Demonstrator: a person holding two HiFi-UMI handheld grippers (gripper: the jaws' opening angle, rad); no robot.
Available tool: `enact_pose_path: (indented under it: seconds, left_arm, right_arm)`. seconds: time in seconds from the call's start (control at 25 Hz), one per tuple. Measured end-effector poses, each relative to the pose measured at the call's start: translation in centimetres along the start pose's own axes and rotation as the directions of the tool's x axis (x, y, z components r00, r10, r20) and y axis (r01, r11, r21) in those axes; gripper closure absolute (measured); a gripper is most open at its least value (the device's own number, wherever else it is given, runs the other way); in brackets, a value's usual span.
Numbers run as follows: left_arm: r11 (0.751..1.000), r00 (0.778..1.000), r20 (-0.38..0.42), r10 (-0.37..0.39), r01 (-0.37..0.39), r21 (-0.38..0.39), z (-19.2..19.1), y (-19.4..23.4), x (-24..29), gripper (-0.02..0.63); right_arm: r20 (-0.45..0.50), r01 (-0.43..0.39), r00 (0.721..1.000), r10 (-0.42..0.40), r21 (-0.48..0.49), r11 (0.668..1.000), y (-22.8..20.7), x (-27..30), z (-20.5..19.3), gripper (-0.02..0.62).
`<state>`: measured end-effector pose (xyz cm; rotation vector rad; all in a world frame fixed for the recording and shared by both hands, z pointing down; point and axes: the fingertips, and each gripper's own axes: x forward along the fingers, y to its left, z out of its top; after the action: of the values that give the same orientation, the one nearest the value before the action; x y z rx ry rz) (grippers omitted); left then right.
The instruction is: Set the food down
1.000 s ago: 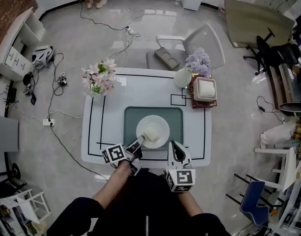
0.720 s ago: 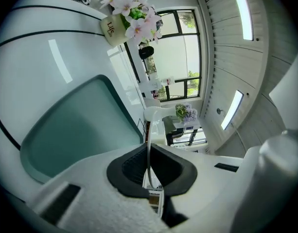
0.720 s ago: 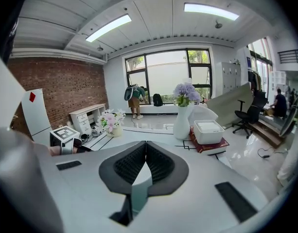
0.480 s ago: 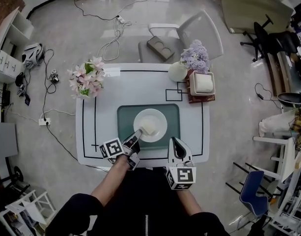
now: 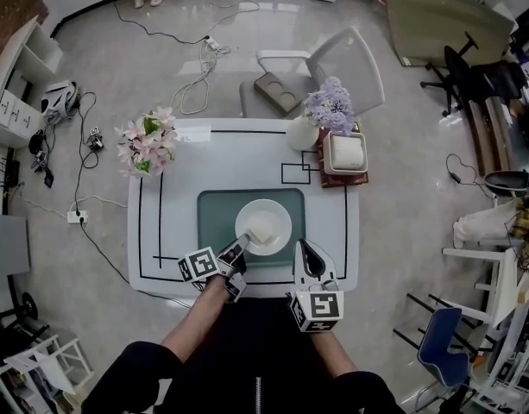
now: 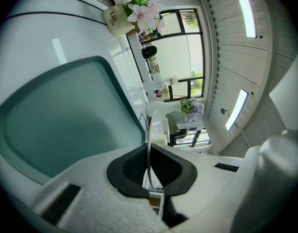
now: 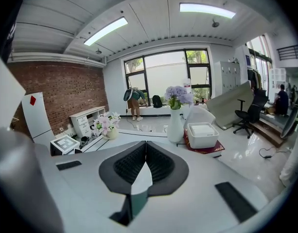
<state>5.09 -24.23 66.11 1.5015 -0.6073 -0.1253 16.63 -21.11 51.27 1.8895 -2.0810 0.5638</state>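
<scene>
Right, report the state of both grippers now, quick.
Left gripper: closed on the rim of the round white plate.
Right gripper: closed, nothing between its jaws.

**White table, laid along its far edge**

A white rectangular table (image 5: 173, 222) marked with thin black lines carried a grey-green rectangular placemat (image 5: 217, 218) at its near middle. At the far left corner sat a cream pot of pink flowers (image 5: 145, 145), with a small white card (image 5: 192, 133) just beside it. At the far right stood a round white vase of lilac flowers (image 5: 301, 134). Right of the vase lay a dark red mat (image 5: 342, 180).
</scene>
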Motion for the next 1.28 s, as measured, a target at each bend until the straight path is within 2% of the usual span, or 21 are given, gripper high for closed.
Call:
enact_pose_path:
  seconds: [0.2,0.72,1.0,1.28]
  left_arm:
    - [1.0,0.999,-0.034,0.019,-0.018,0.013,-1.7,0.5,1.9,0.594]
    - [0.988,0.987,-0.058,0.148,-0.145,0.047,-3.5,3.6,5.2,0.594]
    - [0.98,0.979,-0.057,0.196,-0.193,0.057,-3.7,5.1,5.3,0.594]
    - [0.976,0.976,-0.032,0.217,-0.216,0.039,-3.2,6.1,4.9,0.594]
  right_arm:
    - [-0.004,0.039,0.999,-0.039,0.013,0.999,-1.7,-1.6,-0.9,0.586]
    - [-0.012,0.169,0.986,-0.169,0.075,0.983,-6.2,-6.3,-3.2,0.586]
    - [-0.023,0.186,0.983,-0.184,0.086,0.979,-6.7,-7.0,-4.0,0.586]
    - [-0.031,0.158,0.987,-0.156,0.074,0.985,-6.1,-6.4,-4.2,0.586]
